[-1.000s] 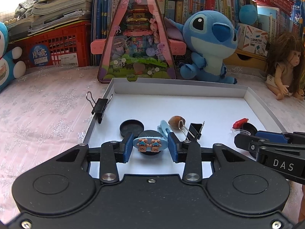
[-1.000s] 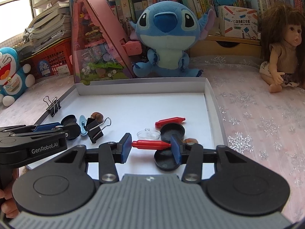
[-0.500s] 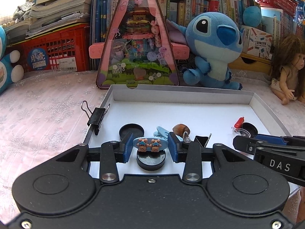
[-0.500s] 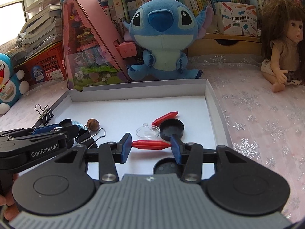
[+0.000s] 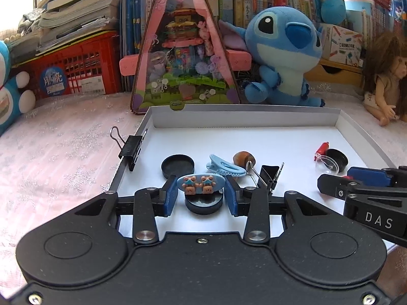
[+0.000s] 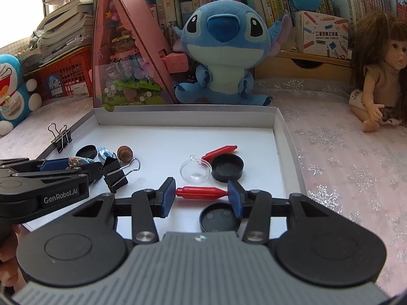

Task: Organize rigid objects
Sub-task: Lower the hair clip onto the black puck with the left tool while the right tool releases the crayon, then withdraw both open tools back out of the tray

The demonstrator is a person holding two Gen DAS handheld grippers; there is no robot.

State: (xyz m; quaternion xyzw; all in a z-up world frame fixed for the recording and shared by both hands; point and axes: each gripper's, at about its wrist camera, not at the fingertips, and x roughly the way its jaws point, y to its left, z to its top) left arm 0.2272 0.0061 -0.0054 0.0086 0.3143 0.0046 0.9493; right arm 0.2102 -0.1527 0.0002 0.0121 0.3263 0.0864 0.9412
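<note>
My left gripper (image 5: 201,194) is shut on a blue hair clip with two bears (image 5: 200,183), held above a black round lid (image 5: 204,203) at the front left of the white tray (image 5: 244,119). My right gripper (image 6: 202,194) is shut on a red crayon-shaped piece (image 6: 201,192), held above another black lid (image 6: 219,220) at the tray's front right. In the tray lie a plain blue clip (image 5: 225,167), a brown nut (image 5: 244,158), a black binder clip (image 6: 114,174), a clear dome (image 6: 195,171), a second red piece (image 6: 219,152) and more black lids (image 5: 177,165).
A binder clip (image 5: 131,147) grips the tray's left rim. Behind the tray stand a pink triangular toy box (image 5: 184,50) and a blue plush (image 5: 282,56). A doll (image 6: 379,81) sits at the right, a red crate (image 5: 76,73) at the back left.
Both grippers have risen and drawn back a little, each with its piece still held. The tray's contents have not moved.
</note>
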